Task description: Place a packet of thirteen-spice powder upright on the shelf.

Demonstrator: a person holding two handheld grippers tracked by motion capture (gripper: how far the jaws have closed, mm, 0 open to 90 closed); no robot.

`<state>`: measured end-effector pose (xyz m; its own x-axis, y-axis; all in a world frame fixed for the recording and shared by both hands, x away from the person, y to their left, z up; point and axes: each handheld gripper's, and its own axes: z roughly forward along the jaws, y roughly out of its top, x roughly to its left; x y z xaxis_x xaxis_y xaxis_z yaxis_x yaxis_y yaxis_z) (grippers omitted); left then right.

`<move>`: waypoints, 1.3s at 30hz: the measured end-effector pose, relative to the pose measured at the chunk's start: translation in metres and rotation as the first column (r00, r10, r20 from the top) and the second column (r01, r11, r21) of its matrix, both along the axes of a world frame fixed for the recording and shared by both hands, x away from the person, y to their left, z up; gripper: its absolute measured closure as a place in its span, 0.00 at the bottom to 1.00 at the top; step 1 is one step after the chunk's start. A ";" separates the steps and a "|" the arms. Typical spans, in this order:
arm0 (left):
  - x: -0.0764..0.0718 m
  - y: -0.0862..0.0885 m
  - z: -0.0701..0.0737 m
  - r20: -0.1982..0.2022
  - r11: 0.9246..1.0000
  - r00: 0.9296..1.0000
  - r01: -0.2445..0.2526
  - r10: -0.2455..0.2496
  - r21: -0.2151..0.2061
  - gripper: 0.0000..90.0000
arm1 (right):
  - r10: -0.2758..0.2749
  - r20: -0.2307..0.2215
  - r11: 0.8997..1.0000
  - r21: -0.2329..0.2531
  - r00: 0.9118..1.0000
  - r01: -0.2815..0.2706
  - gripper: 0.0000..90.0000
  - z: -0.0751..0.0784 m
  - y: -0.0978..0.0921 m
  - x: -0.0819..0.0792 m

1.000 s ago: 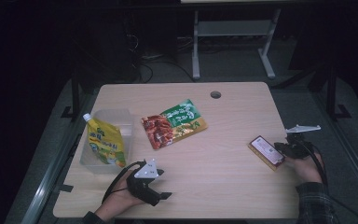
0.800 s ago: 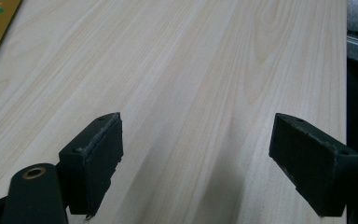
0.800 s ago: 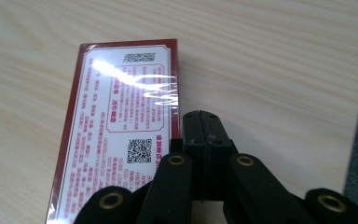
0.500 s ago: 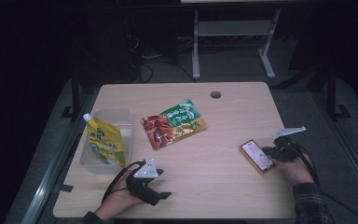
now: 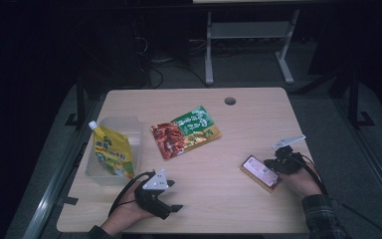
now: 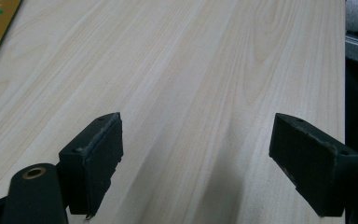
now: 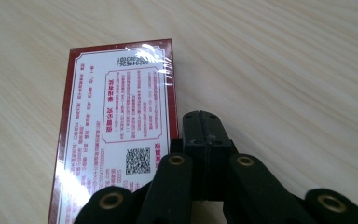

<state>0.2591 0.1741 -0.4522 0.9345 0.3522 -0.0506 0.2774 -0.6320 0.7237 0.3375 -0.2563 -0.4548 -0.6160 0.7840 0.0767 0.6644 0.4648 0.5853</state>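
A flat red-and-white printed box (image 5: 260, 172) lies on the wooden table (image 5: 219, 199) at the right. My right gripper (image 5: 272, 165) rests against its right side, jaws shut together with nothing between them. In the right gripper view the closed fingertips (image 7: 200, 127) touch the box's (image 7: 116, 126) long edge. My left gripper (image 5: 174, 197) sits near the front edge at the left. Its jaws stand wide open (image 6: 198, 158) over bare wood.
A green-and-red snack bag (image 5: 185, 131) lies flat at the table's middle. At the left, a clear plastic bin (image 5: 129, 127) holds a yellow spouted pouch (image 5: 110, 155). A cable hole (image 5: 230, 101) sits near the far edge.
The right gripper and the box have slid left and a little toward the front edge. The left gripper has stayed put.
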 end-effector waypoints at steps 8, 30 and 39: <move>0.000 0.000 0.000 0.002 1.000 1.000 0.001 -0.001 0.001 0.19 | 0.103 -0.001 0.995 -0.007 0.995 -0.103 1.00 0.002 0.033 -0.005; 0.000 0.000 0.000 0.001 1.000 1.000 0.003 -0.003 -0.001 0.19 | 0.165 0.047 0.986 0.016 0.985 -0.166 1.00 0.023 0.057 -0.028; -0.001 -0.001 0.001 0.002 1.000 1.000 0.005 -0.005 0.004 0.19 | 0.076 0.060 0.997 0.016 0.995 -0.077 1.00 0.027 0.018 -0.055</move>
<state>0.2582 0.1734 -0.4516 0.9363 0.3478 -0.0476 0.2729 -0.6359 0.7219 0.2822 -0.2383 -0.4276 -0.6778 0.7334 0.0520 0.5911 0.5015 0.6317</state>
